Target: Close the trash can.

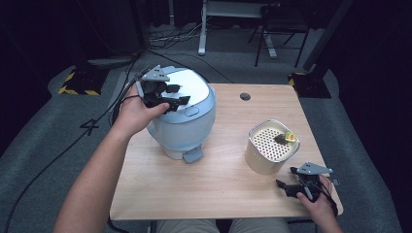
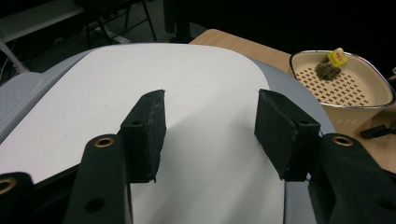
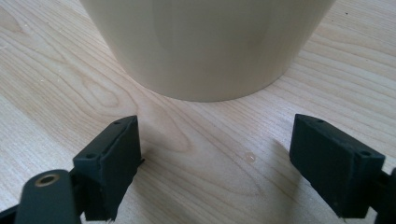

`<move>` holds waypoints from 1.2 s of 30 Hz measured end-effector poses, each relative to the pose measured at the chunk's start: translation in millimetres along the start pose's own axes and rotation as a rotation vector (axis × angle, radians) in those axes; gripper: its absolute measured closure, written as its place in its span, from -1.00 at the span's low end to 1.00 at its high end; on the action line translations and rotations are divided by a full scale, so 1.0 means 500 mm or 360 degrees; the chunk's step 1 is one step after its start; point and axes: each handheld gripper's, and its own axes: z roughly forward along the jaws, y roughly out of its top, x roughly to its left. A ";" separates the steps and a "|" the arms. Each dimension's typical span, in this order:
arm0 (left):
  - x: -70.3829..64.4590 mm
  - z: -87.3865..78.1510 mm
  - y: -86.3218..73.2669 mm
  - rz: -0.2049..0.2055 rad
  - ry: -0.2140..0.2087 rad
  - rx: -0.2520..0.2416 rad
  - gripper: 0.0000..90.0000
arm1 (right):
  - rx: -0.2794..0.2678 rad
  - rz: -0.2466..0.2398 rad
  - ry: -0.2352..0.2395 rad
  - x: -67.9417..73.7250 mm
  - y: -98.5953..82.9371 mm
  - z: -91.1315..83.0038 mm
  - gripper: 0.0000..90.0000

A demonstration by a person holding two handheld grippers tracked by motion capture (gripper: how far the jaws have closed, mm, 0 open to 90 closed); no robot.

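Here, one rice cooker (image 1: 182, 114) on the left part of the wooden table (image 1: 218, 184), directly under the left gripper (image 1: 176, 95). Left gripper poised over the white lid (image 2: 187, 107), jaws spread wide, nothing between them; whether the pads (image 2: 148, 133) touch the lid cannot be told. Lid down on the cooker, small grey tab (image 1: 193, 155) sticking out at the base on the near side.

On the right, one cream container (image 1: 270, 147) with a perforated top, just beyond the right gripper (image 1: 294, 185). Container wall (image 3: 210, 46) near but apart from the jaws, bare wood between. Right gripper low at the near right edge of the table, jaws wide apart, holding nothing.

On the perforated top (image 2: 338, 84), near one corner, one small dark lump (image 2: 327, 70) with one yellow tag (image 2: 338, 56) just beside it.

Counted: two grippers, two hands, one cooker, one container, one lump, one tag, one round hole (image 1: 245, 96) in the far side of the tabletop.
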 end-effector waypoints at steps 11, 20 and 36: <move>-0.017 0.007 0.003 0.0033 0.0081 0.0037 0.03 | 0.0000 0.0000 -0.0006 0.001 0.000 0.000 -0.62; -0.016 -0.010 0.004 -0.0021 -0.0006 -0.0045 -0.21 | 0.0000 0.0000 -0.0006 0.001 0.000 0.000 -0.62; -0.096 -0.137 -0.052 0.0057 -0.0125 -0.0193 -0.34 | 0.0000 0.0001 -0.0005 0.001 0.000 0.000 -0.62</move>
